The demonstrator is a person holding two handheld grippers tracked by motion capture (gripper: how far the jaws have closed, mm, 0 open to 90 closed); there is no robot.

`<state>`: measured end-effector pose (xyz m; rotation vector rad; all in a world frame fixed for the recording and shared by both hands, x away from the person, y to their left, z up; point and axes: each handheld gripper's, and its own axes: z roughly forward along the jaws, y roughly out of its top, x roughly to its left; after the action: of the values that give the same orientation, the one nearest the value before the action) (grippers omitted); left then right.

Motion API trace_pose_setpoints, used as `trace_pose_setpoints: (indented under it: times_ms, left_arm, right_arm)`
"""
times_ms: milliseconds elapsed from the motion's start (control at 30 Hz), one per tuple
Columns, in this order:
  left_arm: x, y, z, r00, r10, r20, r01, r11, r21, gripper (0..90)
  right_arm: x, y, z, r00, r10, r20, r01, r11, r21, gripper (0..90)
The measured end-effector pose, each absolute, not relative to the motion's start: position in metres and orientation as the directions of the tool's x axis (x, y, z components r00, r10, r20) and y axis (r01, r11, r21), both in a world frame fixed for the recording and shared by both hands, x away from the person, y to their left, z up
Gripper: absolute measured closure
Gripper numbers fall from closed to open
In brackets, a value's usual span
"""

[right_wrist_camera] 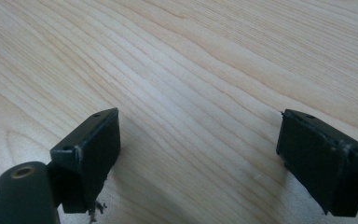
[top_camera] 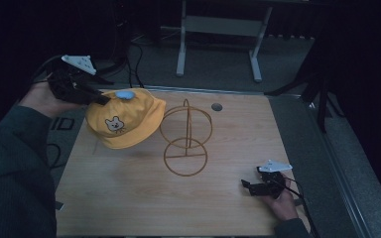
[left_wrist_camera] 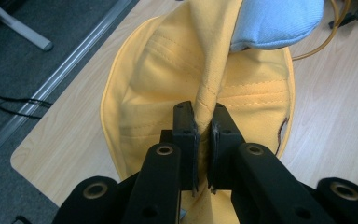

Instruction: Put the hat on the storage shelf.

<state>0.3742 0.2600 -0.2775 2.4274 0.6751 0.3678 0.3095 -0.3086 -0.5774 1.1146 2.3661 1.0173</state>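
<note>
Since the yellow hat [top_camera: 125, 119] is soft, floppy cloth — light, nothing fragile — pinching a fold works fine: left gripper [left_wrist_camera: 204, 133] is clamped on one, holding it over the table's [top_camera: 129, 198] back-left, beside the wire stand [top_camera: 186, 139]. Right gripper [right_wrist_camera: 198, 154] rests wide apart, empty.

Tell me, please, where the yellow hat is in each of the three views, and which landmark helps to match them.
High view: the yellow hat is at the left of the table, lifted by the left gripper, beside the wire stand.
Left gripper view: it lies in the middle, a fold pinched between the shut jaws.
Right gripper view: the hat is not in it.
Shared landmark: the light wooden table.
</note>
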Motion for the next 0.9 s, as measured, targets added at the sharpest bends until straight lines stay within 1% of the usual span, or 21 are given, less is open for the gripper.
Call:
trace_pose_setpoints:
  times_ms: [900]
  left_arm:
    - [0.379, 0.228, -0.262, 0.869, 0.481, 0.117, 0.311, -0.714, 0.628, 83.9]
  right_arm:
    - [0.309, -0.309, -0.577, -0.637, 0.771, 0.004, 0.533, 0.437, 0.724, 13.3]
